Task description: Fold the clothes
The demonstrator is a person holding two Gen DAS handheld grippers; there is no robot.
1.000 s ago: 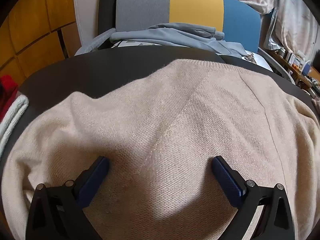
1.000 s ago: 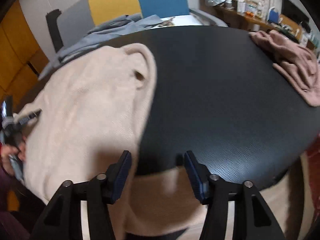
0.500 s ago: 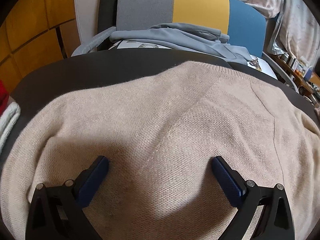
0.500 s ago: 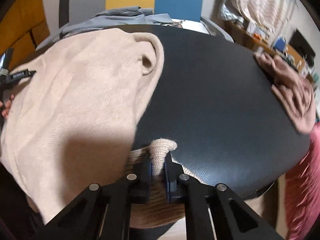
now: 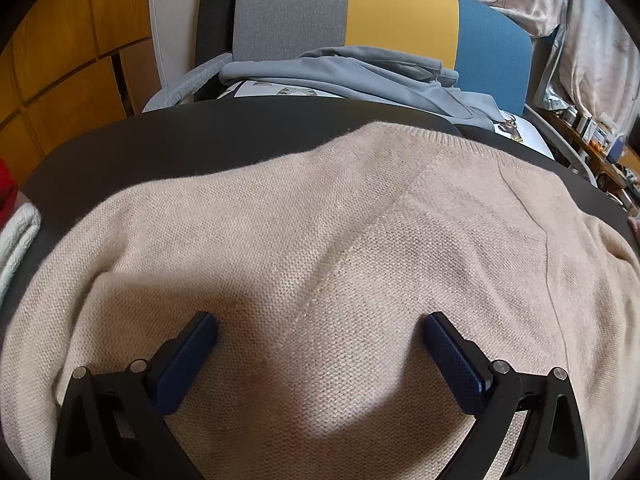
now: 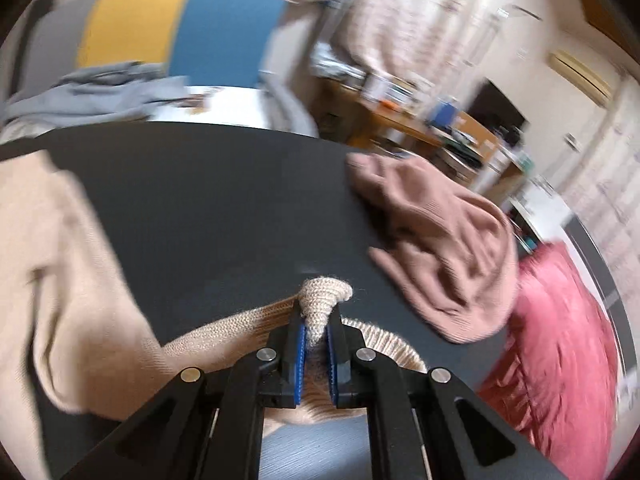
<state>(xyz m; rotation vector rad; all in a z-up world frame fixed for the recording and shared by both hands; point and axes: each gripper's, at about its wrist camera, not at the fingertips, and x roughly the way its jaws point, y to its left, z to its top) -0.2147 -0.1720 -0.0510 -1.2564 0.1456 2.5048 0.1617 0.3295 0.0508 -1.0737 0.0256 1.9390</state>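
**Inspector:** Surface?

**Assistant:** A round black table (image 5: pixel 192 148); behind it a grey, yellow and blue chair back (image 5: pixel 360 8) draped with a pale blue garment (image 5: pixel 360 72).

**Inspector:** Left side?

**Assistant:** The beige knitted sweater (image 5: pixel 320 248) lies spread over the table. The left gripper (image 5: pixel 320 332) rests on it, fingers wide apart, pinching nothing.

**Inspector:** Right side?

**Assistant:** The right gripper (image 6: pixel 318 332) is pressed together on the sweater's ribbed cuff (image 6: pixel 324 294), near a crumpled dusty-pink knit garment (image 6: pixel 440 240).

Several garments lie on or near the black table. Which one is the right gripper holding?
The beige sweater: the right gripper is shut on a fold of its ribbed edge. The brown garment and the pink one lie untouched to the right.
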